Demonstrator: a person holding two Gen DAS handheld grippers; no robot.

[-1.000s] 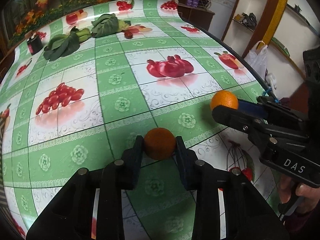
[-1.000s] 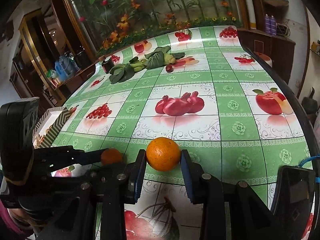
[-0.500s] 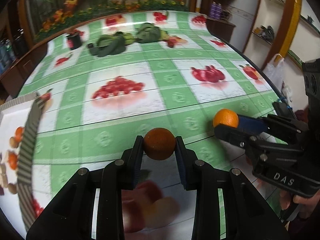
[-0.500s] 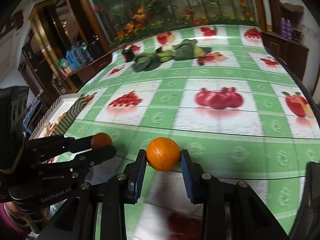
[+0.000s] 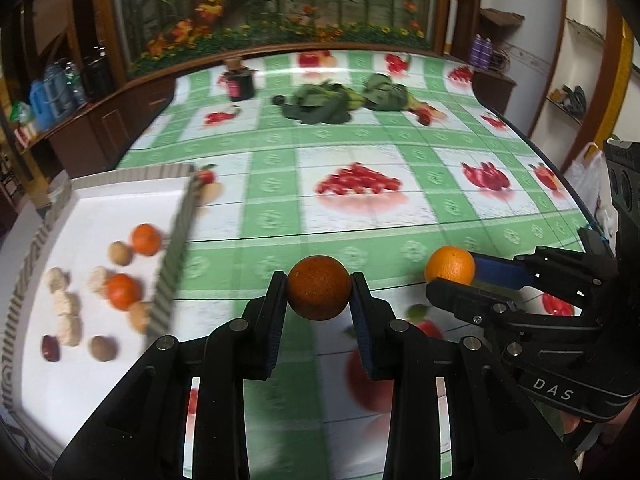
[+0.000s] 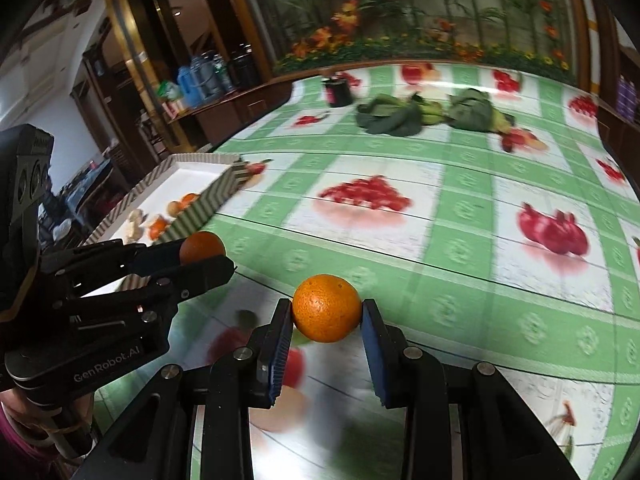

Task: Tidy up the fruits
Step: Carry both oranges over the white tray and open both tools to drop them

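Observation:
My left gripper [image 5: 319, 294] is shut on a dark orange fruit [image 5: 319, 292], held above the table; it also shows in the right wrist view [image 6: 202, 246]. My right gripper [image 6: 326, 314] is shut on a bright orange [image 6: 326, 308], also seen in the left wrist view [image 5: 450, 266], to the right of the left gripper. A white tray with a striped rim [image 5: 172, 256] lies at the left and holds several small fruits, among them oranges [image 5: 146, 239] and pale pieces. The tray also shows in the right wrist view [image 6: 208, 200].
The table [image 5: 360, 240] wears a green-and-white cloth printed with fruit. Leafy greens [image 5: 320, 104] and a dark jar [image 5: 239, 82] sit at the far side. The table's edge runs along the right, with shelves and a plastic bag [image 5: 592, 172] beyond.
Both grippers have swung left with their fruits. The tray has come fully into the left wrist view and nearer in the right wrist view.

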